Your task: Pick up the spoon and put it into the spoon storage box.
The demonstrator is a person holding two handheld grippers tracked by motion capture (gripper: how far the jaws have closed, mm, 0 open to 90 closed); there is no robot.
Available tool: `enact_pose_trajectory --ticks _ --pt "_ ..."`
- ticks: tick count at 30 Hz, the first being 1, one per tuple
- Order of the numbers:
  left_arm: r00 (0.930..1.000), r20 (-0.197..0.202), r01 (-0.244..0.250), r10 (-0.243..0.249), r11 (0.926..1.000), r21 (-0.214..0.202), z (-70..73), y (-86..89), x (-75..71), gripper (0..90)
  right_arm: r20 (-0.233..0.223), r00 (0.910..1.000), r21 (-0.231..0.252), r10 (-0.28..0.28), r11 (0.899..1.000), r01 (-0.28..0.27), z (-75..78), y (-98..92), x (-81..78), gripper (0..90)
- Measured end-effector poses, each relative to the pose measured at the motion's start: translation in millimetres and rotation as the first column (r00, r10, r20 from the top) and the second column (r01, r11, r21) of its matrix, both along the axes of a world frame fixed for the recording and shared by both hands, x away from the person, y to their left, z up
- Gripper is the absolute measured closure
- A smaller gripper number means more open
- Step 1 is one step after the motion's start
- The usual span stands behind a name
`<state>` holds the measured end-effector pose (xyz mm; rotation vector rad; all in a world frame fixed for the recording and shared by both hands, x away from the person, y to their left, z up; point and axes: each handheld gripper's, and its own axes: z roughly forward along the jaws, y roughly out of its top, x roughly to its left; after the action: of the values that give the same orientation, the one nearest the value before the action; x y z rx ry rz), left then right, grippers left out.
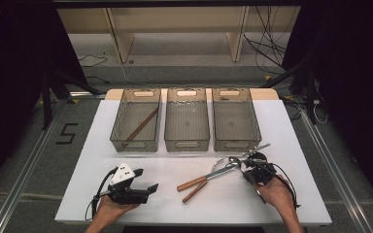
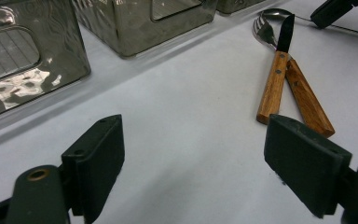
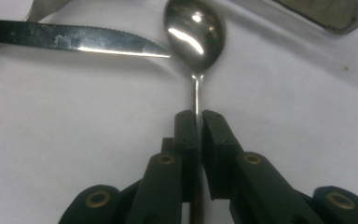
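Note:
A metal spoon [image 3: 196, 32] lies on the white table [image 1: 126, 155] with its bowl pointing away from me. My right gripper [image 3: 199, 119] is shut on its thin handle, with the pads pressed on both sides. In the high view that right gripper [image 1: 252, 170] sits at the table's right, the spoon [image 1: 233, 160] just left of it. A serrated knife blade [image 3: 74, 39] lies close to the left of the spoon bowl. The knife and a fork, each with a wooden handle [image 2: 272, 88], lie crossed mid-table. My left gripper [image 2: 200, 154] rests open at the front left, with nothing between its pads.
Three smoky clear bins stand in a row at the back: the left bin [image 1: 114, 126] holds brown chopsticks [image 1: 141, 125], and the middle bin [image 1: 187, 144] and right bin [image 1: 236, 144] look bare. A thin metal piece [image 1: 261, 147] pokes out beyond the right gripper.

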<state>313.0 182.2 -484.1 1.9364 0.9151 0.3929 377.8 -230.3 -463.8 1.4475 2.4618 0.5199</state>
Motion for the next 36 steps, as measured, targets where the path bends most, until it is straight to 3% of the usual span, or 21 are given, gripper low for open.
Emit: enact_pose_trajectory --ticks 4,11,14,18,22,26,36 --pt "1.0000 -0.001 0.001 -0.001 1.0000 -0.001 0.0 0.1 0.2 19.9 -0.010 0.9999 0.036 -0.013 0.999 0.014 0.2 -6.2 1.4 85.4" --pt "1.0000 -0.004 0.000 0.000 1.0000 -0.005 -0.1 0.5 0.5 19.9 0.024 0.9989 0.023 -0.041 0.999 0.041 6.0 -12.8 1.9 89.3" --pt "1.0000 -0.005 0.001 -0.001 1.0000 -0.001 -0.4 0.4 0.8 19.9 0.005 0.9993 0.063 -0.038 0.997 0.038 3.7 -17.3 3.7 89.0" --pt "1.0000 -0.008 0.002 -0.002 1.0000 -0.004 -0.3 -0.2 0.4 20.0 0.019 0.9990 0.034 -0.039 0.999 0.039 1.9 -16.5 4.3 88.0" --pt "1.0000 -0.004 0.001 -0.001 1.0000 -0.002 -0.2 0.2 0.5 20.0 0.016 0.9995 0.053 -0.029 0.998 0.028 1.2 -17.8 4.3 89.9" --pt "1.0000 -0.004 0.000 0.000 1.0000 0.003 -0.5 0.8 0.9 20.0 0.027 0.9995 0.032 -0.016 0.999 0.015 2.2 -15.2 3.0 90.0" --pt "1.0000 -0.001 -0.007 0.007 1.0000 -0.005 -0.8 1.3 0.8 20.0 0.119 0.9926 0.085 0.023 0.996 -0.034 31.1 -12.7 -9.2 90.0"
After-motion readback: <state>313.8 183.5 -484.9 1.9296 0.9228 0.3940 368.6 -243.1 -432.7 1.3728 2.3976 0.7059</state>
